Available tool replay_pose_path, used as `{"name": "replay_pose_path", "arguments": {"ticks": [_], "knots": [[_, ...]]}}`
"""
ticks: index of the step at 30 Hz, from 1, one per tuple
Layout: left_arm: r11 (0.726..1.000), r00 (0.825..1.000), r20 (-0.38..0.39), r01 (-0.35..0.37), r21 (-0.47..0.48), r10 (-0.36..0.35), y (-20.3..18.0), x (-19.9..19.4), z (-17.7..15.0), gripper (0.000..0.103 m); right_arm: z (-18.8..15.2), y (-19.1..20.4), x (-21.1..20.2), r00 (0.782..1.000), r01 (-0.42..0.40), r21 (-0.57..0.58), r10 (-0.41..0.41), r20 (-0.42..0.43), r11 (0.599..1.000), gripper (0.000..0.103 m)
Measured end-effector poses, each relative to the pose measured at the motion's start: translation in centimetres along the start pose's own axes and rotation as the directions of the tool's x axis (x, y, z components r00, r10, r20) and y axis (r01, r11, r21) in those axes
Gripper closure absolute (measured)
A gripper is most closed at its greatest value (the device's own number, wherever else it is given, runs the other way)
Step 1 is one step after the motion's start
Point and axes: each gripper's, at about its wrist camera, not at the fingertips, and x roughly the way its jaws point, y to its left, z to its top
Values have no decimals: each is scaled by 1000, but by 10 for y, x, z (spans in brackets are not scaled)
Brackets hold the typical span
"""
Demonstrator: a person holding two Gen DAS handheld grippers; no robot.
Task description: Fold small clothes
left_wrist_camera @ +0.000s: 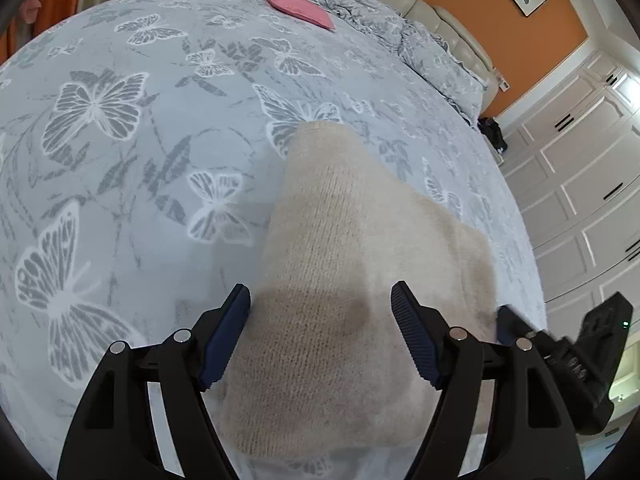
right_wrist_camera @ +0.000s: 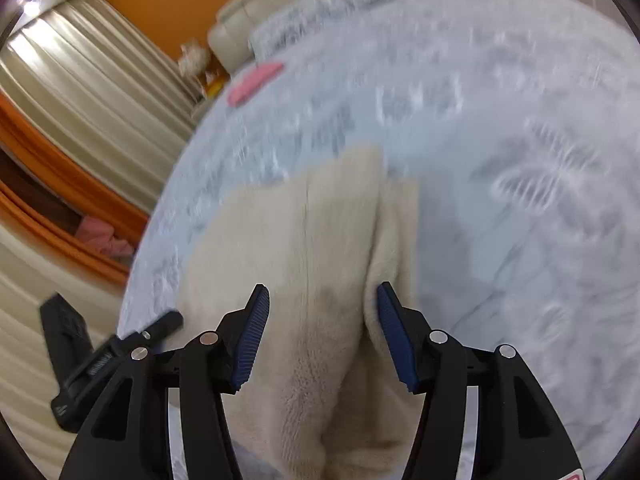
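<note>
Sweater, beige knit: lying on my bedspread, grey with butterfly print. My left tongs: spread wide above its near end, pads clear of the cloth. My right tongs: likewise spread over a raised fold of it; that view is blurred. Pink folded item: far off, near the pillows.

— What's carrying everything on my feed?
— A bed under a pale grey butterfly-print cover.
— And lying on it?
— I see a cream knitted garment close to me, a pink folded piece far off, and a rumpled grey duvet along the headboard side.
</note>
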Motion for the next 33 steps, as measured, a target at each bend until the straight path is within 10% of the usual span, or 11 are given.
{"name": "replay_pose_path", "arguments": {"ticks": [4,9,13,20,25,33], "knots": [[999,999,6,-48,2,48,1,5,-12,33,6,16,16,995,104,-113,-103,17,988,84],[998,998,23,-55,12,54,-2,6,-15,33,25,42,-21,984,57,-185,-24,176,981,87],[998,998,13,-62,15,62,1,12,-20,28,22,5,32,988,153,-112,-152,19,982,86],[996,996,26,-86,36,85,-3,11,-21,28,40,31,-25,981,12,-96,7,192,995,85],[993,994,39,-107,53,105,-6,12,-22,28,21,22,45,991,131,-140,-133,-6,981,103],[955,972,157,-206,212,175,-39,4,-24,29,29,61,21,994,60,-198,-40,101,978,103]]}}
